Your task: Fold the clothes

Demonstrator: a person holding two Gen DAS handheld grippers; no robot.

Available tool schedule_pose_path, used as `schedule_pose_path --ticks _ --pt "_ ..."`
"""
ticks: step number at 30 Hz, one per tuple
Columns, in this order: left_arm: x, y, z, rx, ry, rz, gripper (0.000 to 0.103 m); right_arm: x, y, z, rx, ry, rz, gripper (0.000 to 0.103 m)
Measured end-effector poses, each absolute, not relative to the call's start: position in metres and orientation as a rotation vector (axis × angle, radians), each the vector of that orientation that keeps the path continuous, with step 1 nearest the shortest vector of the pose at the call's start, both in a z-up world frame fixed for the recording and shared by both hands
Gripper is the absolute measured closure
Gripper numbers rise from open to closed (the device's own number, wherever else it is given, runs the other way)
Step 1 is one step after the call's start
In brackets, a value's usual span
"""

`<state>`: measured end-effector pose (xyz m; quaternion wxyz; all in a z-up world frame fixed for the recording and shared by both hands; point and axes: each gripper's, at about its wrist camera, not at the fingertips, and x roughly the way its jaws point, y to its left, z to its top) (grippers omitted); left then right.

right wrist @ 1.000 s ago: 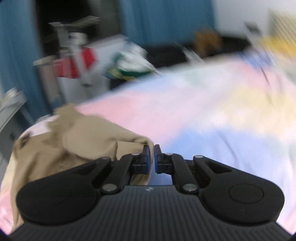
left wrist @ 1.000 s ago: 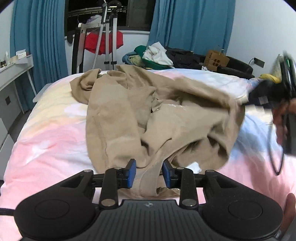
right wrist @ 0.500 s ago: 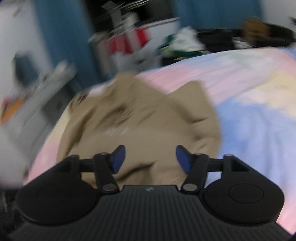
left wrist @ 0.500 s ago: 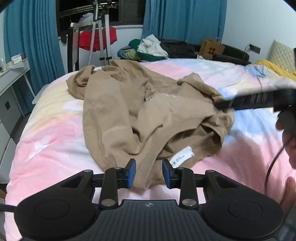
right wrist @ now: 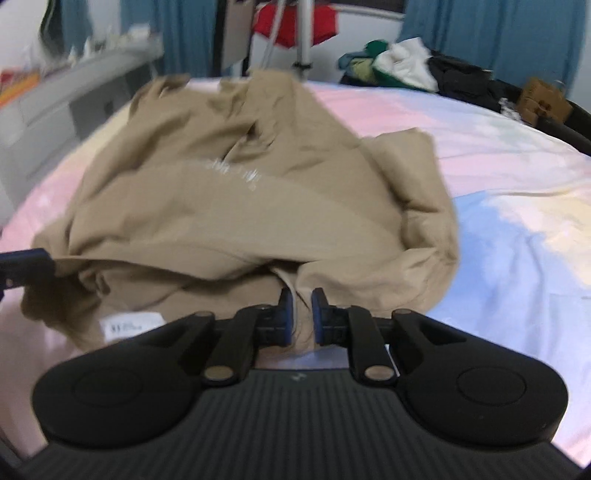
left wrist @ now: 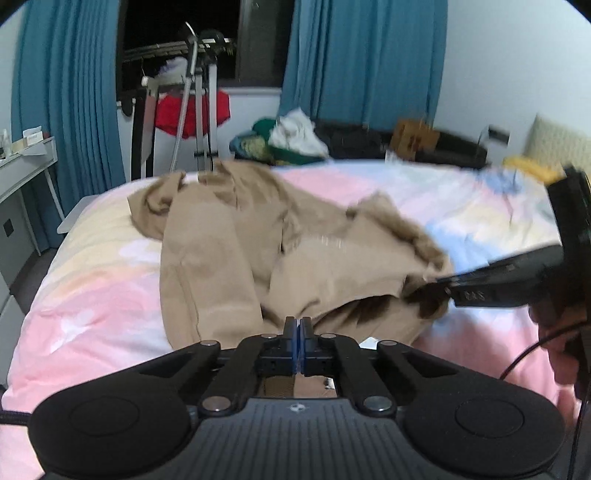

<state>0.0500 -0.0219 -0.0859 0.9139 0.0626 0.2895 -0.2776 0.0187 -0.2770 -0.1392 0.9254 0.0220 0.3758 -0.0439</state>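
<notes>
Shirt (left wrist: 236,254) is spread crumpled on the bed (left wrist: 92,295), its length running away from both grippers. Its near hem is pinched at left by the left gripper (left wrist: 297,332) and at right by the right gripper (right wrist: 302,308), whose jaws have just been closing.

Blue curtains (left wrist: 362,66) flank dark window (left wrist: 177,33) — white wall (left wrist: 509,74), grey desk (left wrist: 26,173) left.
</notes>
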Motion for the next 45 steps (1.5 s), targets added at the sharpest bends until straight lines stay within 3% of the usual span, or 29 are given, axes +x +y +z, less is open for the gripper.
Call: schedule_pose_path --ticks 12,13,15,16,21,25,28,30,32,33,35,42,45 --pt "0.021 -0.013 -0.054 0.073 0.544 -0.711 0.102 -0.029 -0.266 -0.116 -0.067 0.688 -0.101 0.090" --pt "0.020 -0.012 -0.054 0.073 0.544 -0.711 0.102 -0.031 -0.261 -0.114 -0.083 0.666 -0.072 0.088" --pt "0.021 -0.010 -0.053 0.064 0.544 -0.708 0.102 -0.030 -0.253 -0.115 -0.105 0.650 -0.008 0.063" --pt "0.022 -0.009 -0.053 0.057 0.543 -0.707 0.102 -0.029 -0.248 -0.115 -0.116 0.642 0.024 0.044" --pt "0.025 -0.003 -0.051 0.037 0.538 -0.709 0.102 -0.005 -0.223 -0.140 -0.246 0.695 0.073 0.041" --pt "0.025 -0.005 -0.053 0.054 0.541 -0.703 0.102 0.024 -0.224 -0.163 -0.323 0.747 -0.093 0.042" --pt "0.025 -0.008 -0.056 0.067 0.549 -0.704 0.102 0.025 -0.249 -0.171 -0.235 0.793 -0.255 0.052" --pt "0.024 -0.012 -0.056 0.076 0.545 -0.712 0.102 0.019 -0.275 -0.167 -0.093 0.792 -0.343 0.062" --pt "0.023 -0.013 -0.057 0.087 0.539 -0.709 0.102 0.010 -0.294 -0.161 0.022 0.769 -0.419 0.079" --pt "0.023 -0.013 -0.058 0.090 0.540 -0.708 0.102 0.004 -0.301 -0.158 0.077 0.750 -0.436 0.079" --pt "0.024 -0.013 -0.061 0.095 0.544 -0.700 0.102 -0.006 -0.313 -0.153 0.203 0.708 -0.409 0.092" --pt "0.032 -0.021 -0.076 0.125 0.596 -0.660 0.098 -0.024 -0.320 -0.121 0.367 0.504 -0.245 0.096" --pt "0.033 -0.030 -0.087 0.175 0.623 -0.642 0.084 -0.030 -0.317 -0.113 0.376 0.475 -0.211 0.096"
